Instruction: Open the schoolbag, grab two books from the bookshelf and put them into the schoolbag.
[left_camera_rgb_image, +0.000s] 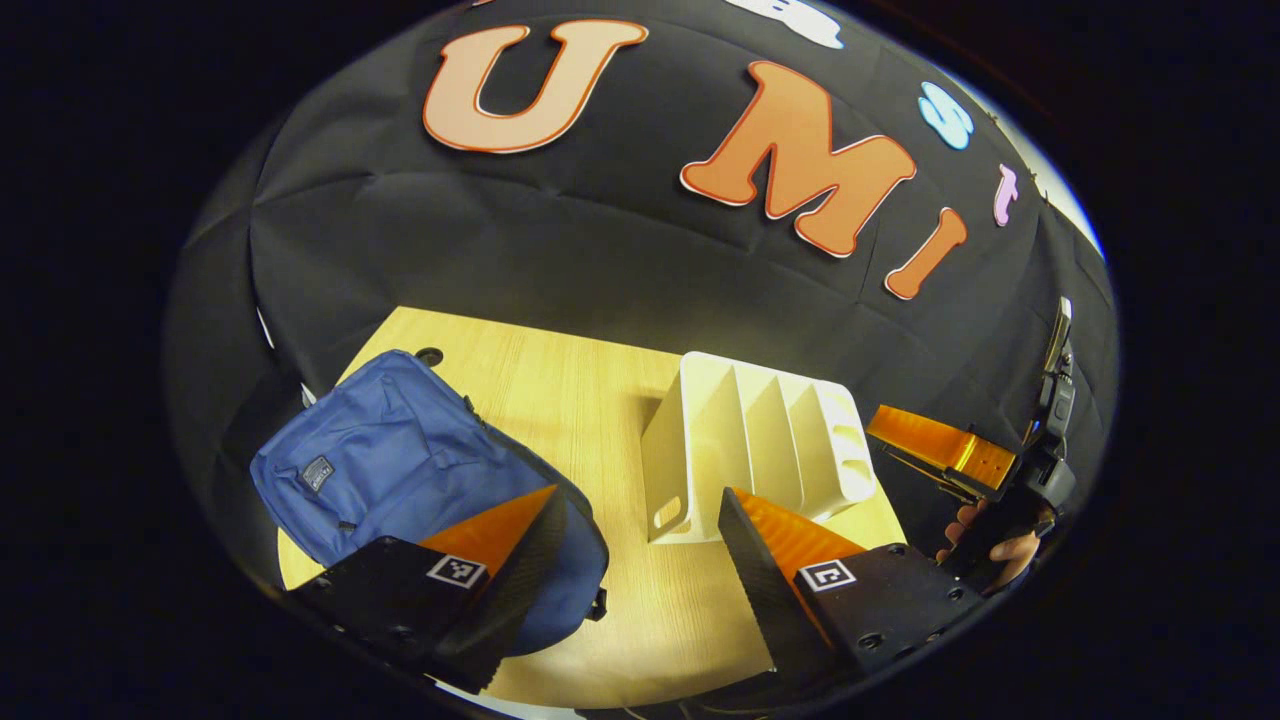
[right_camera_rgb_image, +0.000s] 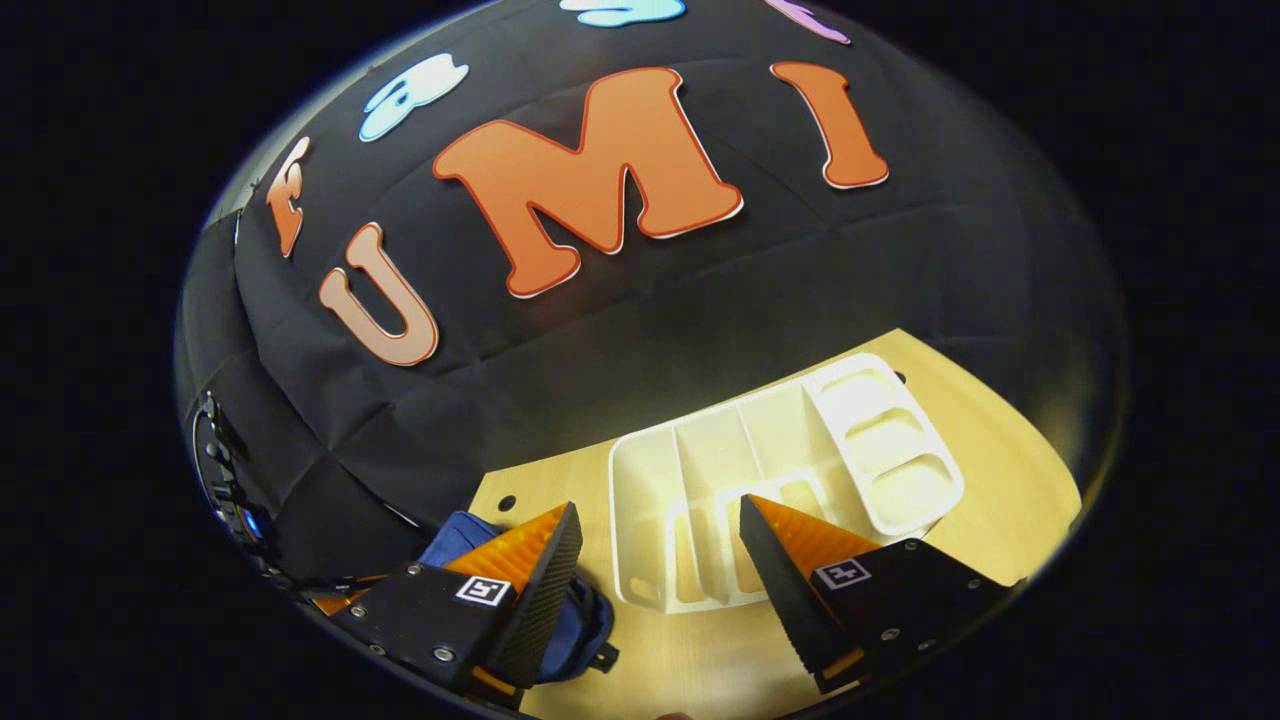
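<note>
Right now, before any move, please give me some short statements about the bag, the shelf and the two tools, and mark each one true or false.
1. The bag lies on the table. True.
2. The shelf holds two books. False: its slots show no books.
3. The left tool is shut on the bag. False: its fingers stand apart and hold nothing.
4. The right tool is open. True.
5. The shelf stands on top of the bag. False: it stands beside it on the table.

Left tool (left_camera_rgb_image: 640, 540) and right tool (right_camera_rgb_image: 660, 550) both hover spread wide.
</note>
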